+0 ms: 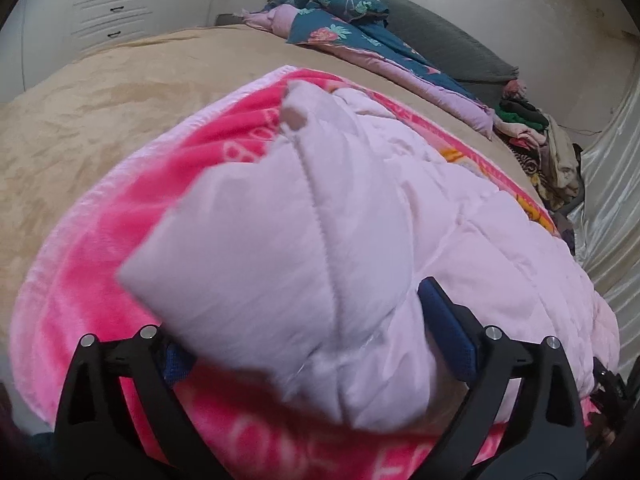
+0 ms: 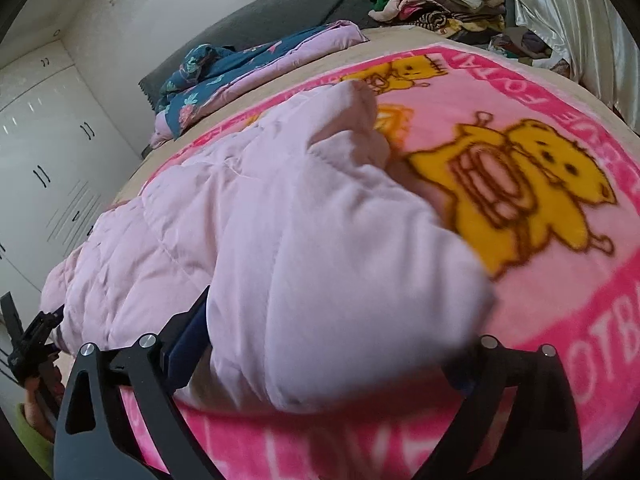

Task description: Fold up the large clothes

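Observation:
A pale pink quilted puffer jacket (image 1: 360, 216) lies on a bright pink fleece blanket (image 1: 152, 208) spread over the bed. My left gripper (image 1: 308, 332) has its jaws spread wide around a thick bunch of the jacket, with a sleeve flap raised and blurred in front of it. My right gripper (image 2: 324, 344) likewise straddles a thick fold of the jacket (image 2: 248, 216), its blue pads (image 2: 192, 340) pressed against the fabric. The blanket (image 2: 560, 288) shows yellow cartoon figures. The left gripper is also visible at the far left edge of the right wrist view (image 2: 24, 340).
A tan bedspread (image 1: 120, 92) covers the bed. A blue floral and lilac quilt (image 1: 360, 36) and a grey headboard cushion (image 1: 440, 32) lie at the far side. A pile of assorted clothes (image 2: 440, 0) sits in the corner by shiny curtains (image 2: 580, 20). White wardrobes (image 2: 44, 140) stand beyond.

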Available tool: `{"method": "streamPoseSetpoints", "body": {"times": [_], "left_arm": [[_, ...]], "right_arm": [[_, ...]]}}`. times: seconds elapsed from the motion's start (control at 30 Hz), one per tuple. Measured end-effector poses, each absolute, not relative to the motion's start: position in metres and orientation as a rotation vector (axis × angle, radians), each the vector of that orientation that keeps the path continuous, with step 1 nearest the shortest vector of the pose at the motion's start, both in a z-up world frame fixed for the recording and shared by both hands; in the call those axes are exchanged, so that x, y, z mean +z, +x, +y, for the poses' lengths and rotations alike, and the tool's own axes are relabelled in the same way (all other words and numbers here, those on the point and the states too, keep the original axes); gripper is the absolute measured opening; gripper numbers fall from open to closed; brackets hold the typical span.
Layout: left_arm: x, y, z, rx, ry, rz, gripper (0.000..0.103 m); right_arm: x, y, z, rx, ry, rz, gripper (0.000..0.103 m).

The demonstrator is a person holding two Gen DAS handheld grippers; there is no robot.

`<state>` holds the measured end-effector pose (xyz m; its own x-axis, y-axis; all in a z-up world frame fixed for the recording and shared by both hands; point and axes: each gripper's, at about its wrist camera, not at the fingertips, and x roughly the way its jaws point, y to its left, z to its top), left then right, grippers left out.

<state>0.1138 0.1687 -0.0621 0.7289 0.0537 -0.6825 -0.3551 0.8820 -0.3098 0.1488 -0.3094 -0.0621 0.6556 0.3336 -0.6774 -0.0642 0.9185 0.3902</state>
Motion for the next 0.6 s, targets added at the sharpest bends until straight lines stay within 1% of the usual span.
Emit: {"method": "streamPoseSetpoints", "body": {"times": [0.2,0.3,0.6], "left_arm": [[-0.048,0.092,0.164,0.235,-0.396,0.712,0.093],[-0.037,0.080,0.161,0.263,-0.351,0.687,0.093],[0.001,0.049,0.152,0.240,-0.294,0.602,0.093]], "right_arm": [[-0.039,0.114,-0.317,0.187,0.259,0.766,0.096],[-0.023,0.099,-0.319,0.181,0.233,0.718,0.099],[0.024,0.062,-0.301,0.212,0.125,0.592,0.099]]}}
